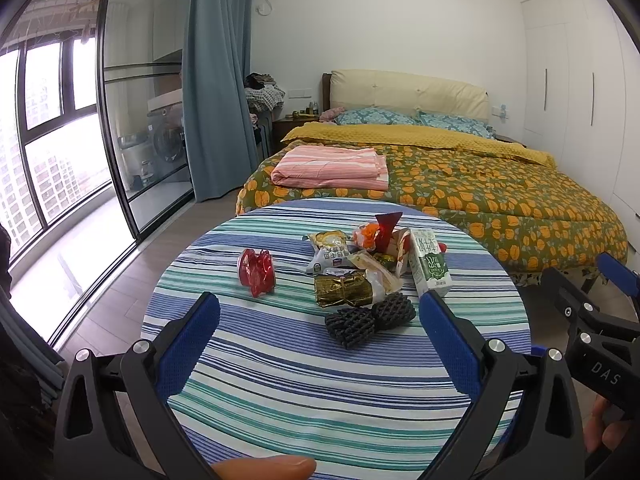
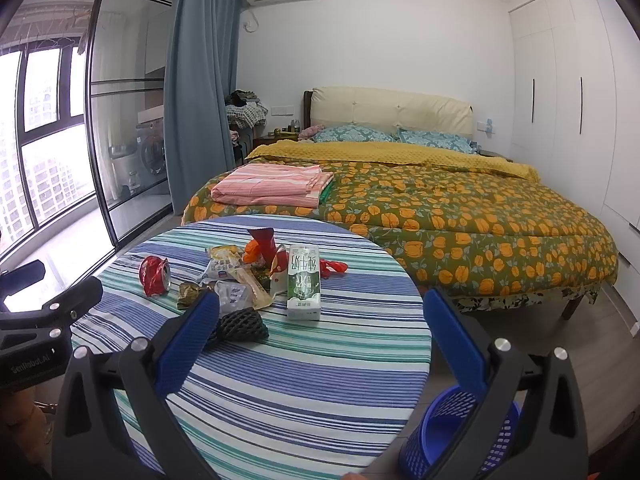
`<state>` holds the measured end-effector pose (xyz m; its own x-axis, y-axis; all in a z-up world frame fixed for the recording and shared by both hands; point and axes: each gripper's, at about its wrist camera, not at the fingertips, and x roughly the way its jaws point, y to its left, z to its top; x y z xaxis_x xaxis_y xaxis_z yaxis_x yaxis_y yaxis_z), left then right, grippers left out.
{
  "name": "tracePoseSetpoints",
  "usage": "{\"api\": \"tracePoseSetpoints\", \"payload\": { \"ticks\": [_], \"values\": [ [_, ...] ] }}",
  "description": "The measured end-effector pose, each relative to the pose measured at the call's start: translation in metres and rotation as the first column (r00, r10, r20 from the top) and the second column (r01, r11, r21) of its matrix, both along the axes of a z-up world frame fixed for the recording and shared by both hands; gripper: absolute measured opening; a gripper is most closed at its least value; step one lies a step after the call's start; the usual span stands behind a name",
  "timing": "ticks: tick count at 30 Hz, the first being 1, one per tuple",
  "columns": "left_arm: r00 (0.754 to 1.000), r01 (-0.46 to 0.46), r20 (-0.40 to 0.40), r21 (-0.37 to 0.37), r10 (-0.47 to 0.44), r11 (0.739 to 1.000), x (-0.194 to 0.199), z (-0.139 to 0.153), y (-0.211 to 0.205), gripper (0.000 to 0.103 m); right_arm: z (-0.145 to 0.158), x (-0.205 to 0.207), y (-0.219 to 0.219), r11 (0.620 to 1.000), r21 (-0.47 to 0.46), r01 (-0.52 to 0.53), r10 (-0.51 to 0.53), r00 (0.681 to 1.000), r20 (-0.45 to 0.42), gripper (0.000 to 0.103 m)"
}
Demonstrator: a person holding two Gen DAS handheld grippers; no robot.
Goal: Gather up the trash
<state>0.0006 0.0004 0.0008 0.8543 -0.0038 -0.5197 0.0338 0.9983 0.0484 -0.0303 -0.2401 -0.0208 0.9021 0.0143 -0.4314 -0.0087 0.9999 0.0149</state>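
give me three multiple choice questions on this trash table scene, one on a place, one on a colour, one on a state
1. Where does the blue mesh bin stand?
A. on the bed
B. on the floor beside the table
C. on the table

2. What colour is the crushed can?
A. red
B. silver
C. green

3. How is the left claw?
A. shut on the can
B. shut on a wrapper
C. open, holding nothing

Answers: B, the bin sits below the table edge; A, its crumpled surface is red; C, the fingers stand wide apart over the striped cloth.
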Motion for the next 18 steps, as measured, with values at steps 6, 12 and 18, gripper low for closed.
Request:
{"api": "tracePoseSetpoints", "payload": {
  "ticks": [6,12,18],
  "values": [
    [1.0,0.0,0.001,-0.001,0.0,1.0,-0.0028,-0.001,-0.0035,0.099,-0.0011,-0.0006,-0.0027,1.0,0.0,0.003,-0.003,1.0,0.001,0.098],
    [1.0,0.0,0.002,-0.003,0.0,1.0,-0.0028,-0.0009,-0.0028,0.099,0.0003,-0.0026,-0.0047,1.0,0.0,0.005,-0.005,1.0,0.005,0.098],
    [1.0,0.0,0.002,-0.004,0.0,1.0,-0.0043,-0.0032,-0.0067,0.099,0.0039,-0.0042,-0.0072,1.0,0.002,0.01,-0.01,1.0,0.006,0.098]
  ]
}}
